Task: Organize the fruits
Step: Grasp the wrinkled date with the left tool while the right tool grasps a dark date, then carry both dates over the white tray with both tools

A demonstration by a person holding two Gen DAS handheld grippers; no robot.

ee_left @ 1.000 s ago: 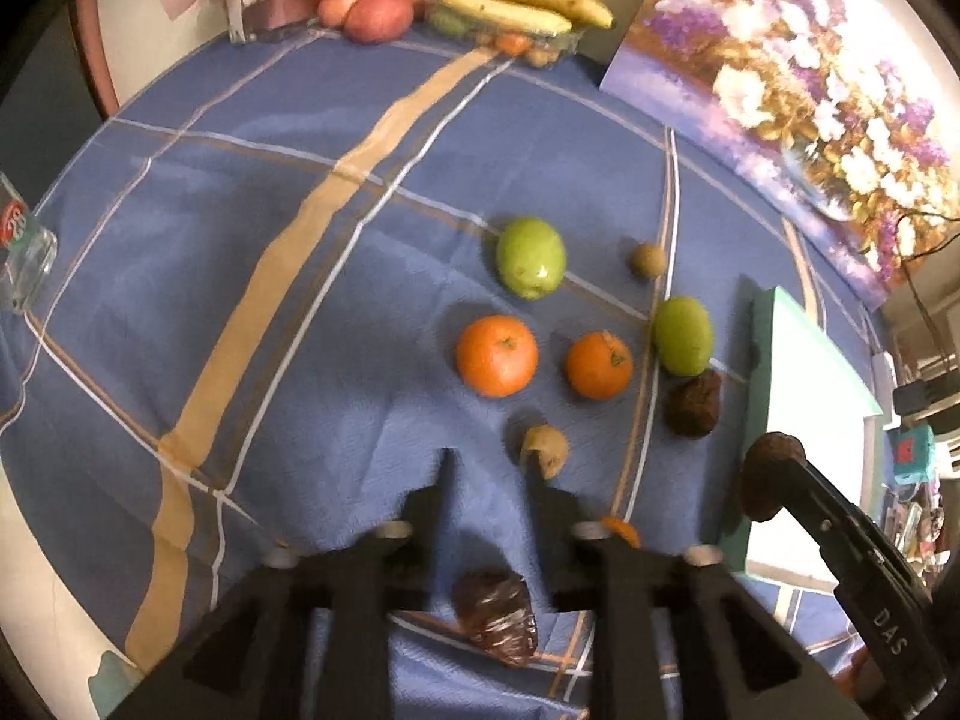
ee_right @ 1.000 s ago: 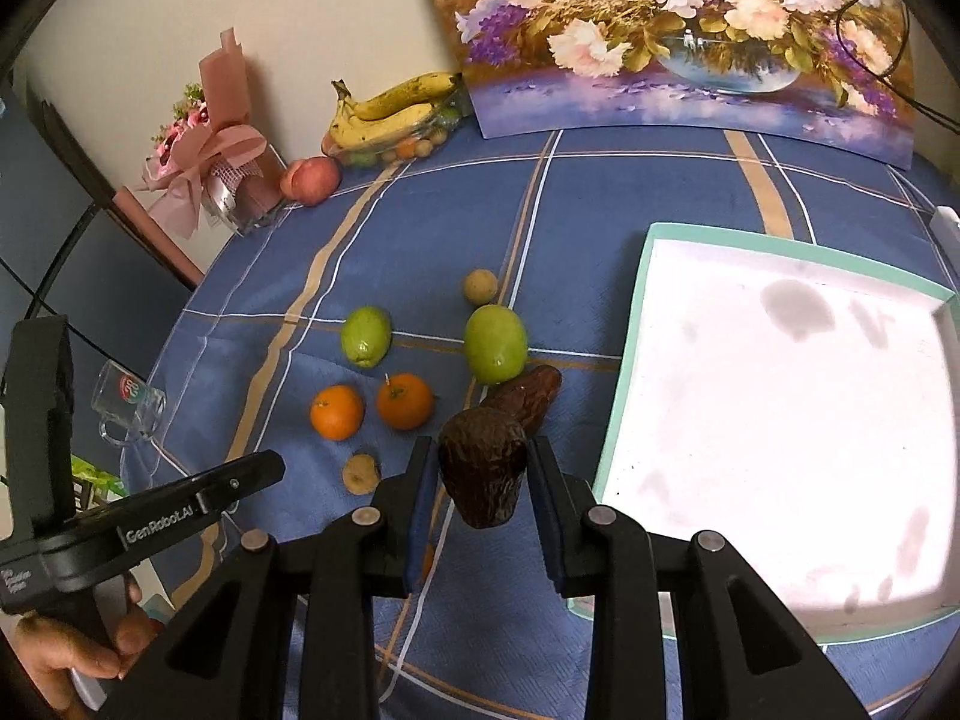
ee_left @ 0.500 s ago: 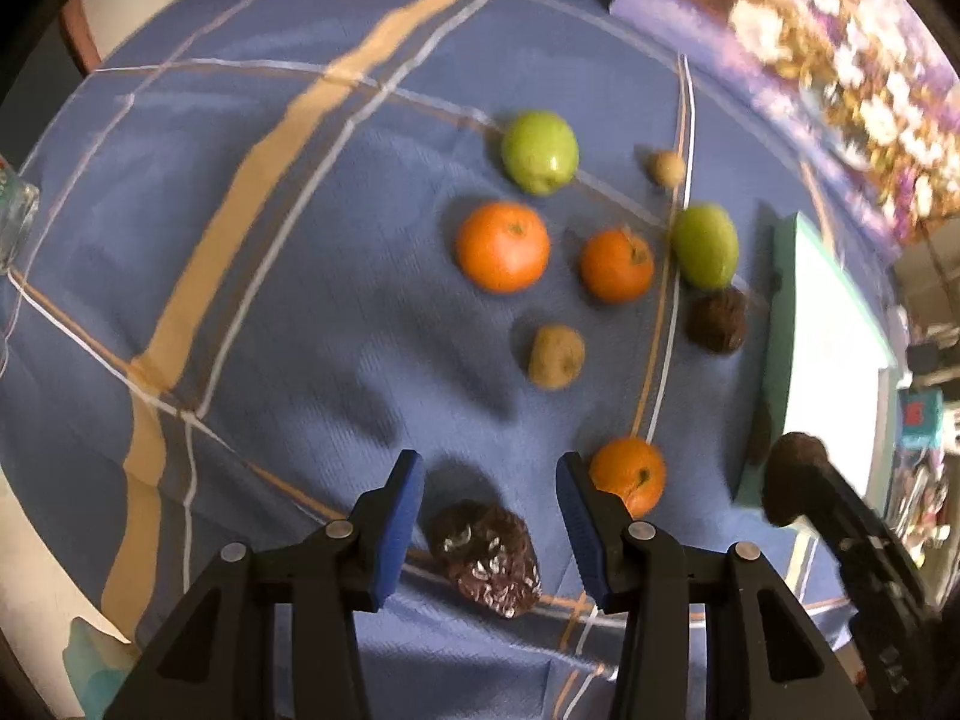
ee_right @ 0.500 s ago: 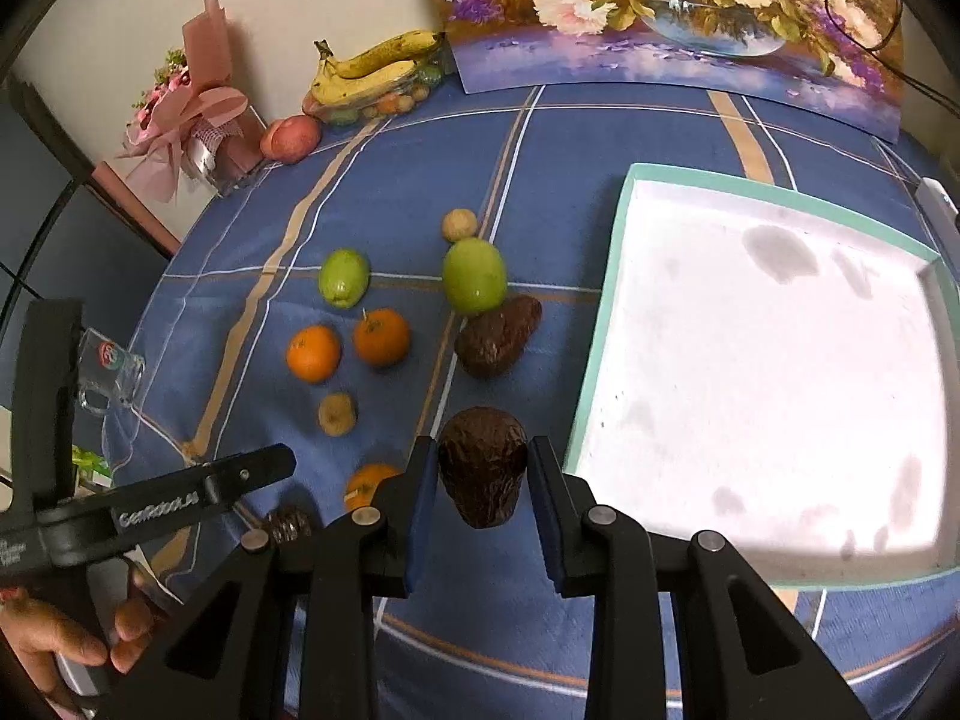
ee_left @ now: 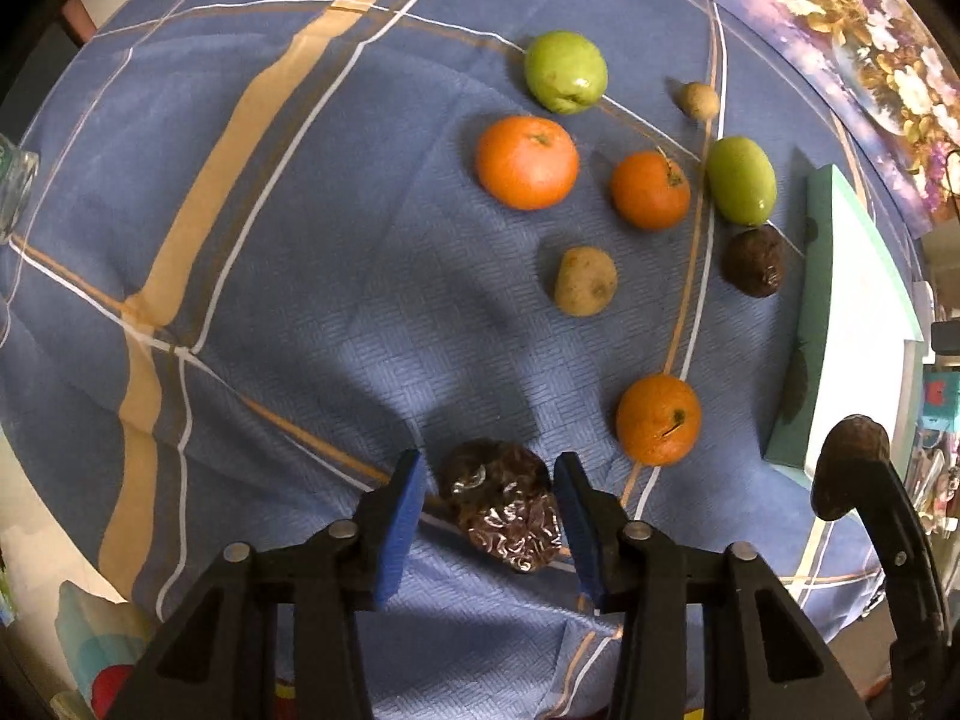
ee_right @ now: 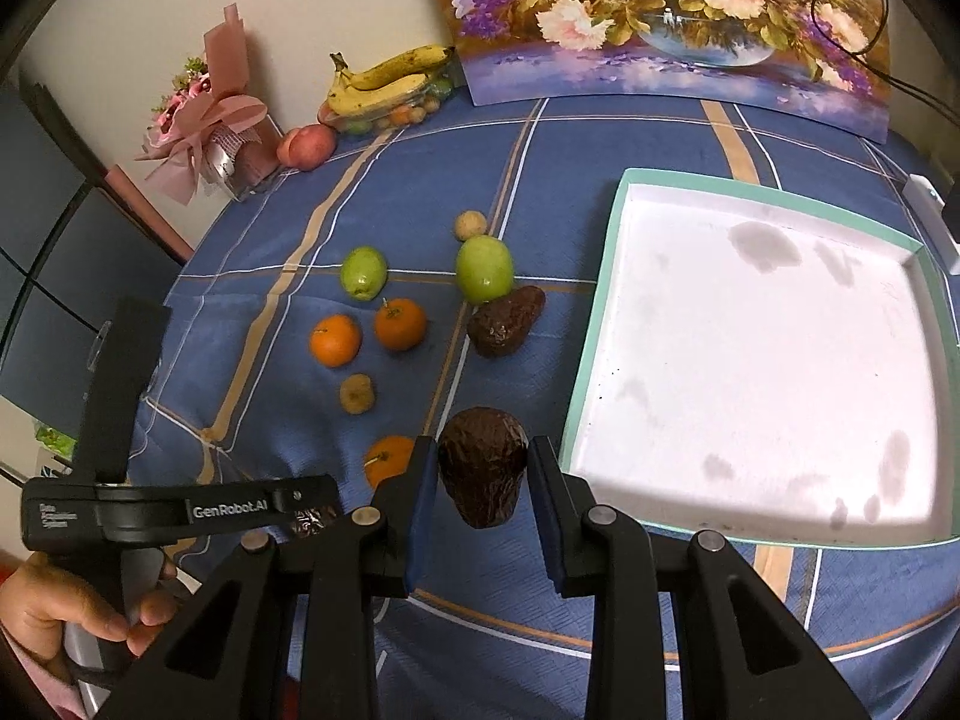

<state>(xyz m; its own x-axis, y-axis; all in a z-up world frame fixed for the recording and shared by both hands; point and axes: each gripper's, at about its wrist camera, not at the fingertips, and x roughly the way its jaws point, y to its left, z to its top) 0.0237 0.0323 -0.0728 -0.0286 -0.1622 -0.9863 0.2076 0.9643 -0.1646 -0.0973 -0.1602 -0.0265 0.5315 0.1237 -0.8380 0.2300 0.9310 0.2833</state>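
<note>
My left gripper [ee_left: 491,516] is open, its jaws on either side of a dark wrinkled avocado [ee_left: 503,510] lying on the blue cloth, not closed on it. My right gripper [ee_right: 483,480] is shut on another dark avocado [ee_right: 483,463] and holds it above the cloth, just left of the white tray [ee_right: 606,276] with a teal rim. A third dark avocado [ee_right: 505,321], two green fruits [ee_right: 483,269] [ee_right: 363,272], three oranges [ee_right: 401,324] [ee_right: 335,339] [ee_right: 389,459] and two small brown fruits [ee_right: 357,393] [ee_right: 469,224] lie on the cloth.
At the table's far edge are bananas on a container of small fruits [ee_right: 384,84], a peach [ee_right: 306,147], a pink bouquet [ee_right: 204,126] and a flower painting [ee_right: 660,18]. A glass [ee_left: 15,186] stands at the left edge.
The left gripper has moved forward and down so the avocado now sits between its jaws. The right gripper has drawn back with its avocado, nearer the tray's near-left corner.
</note>
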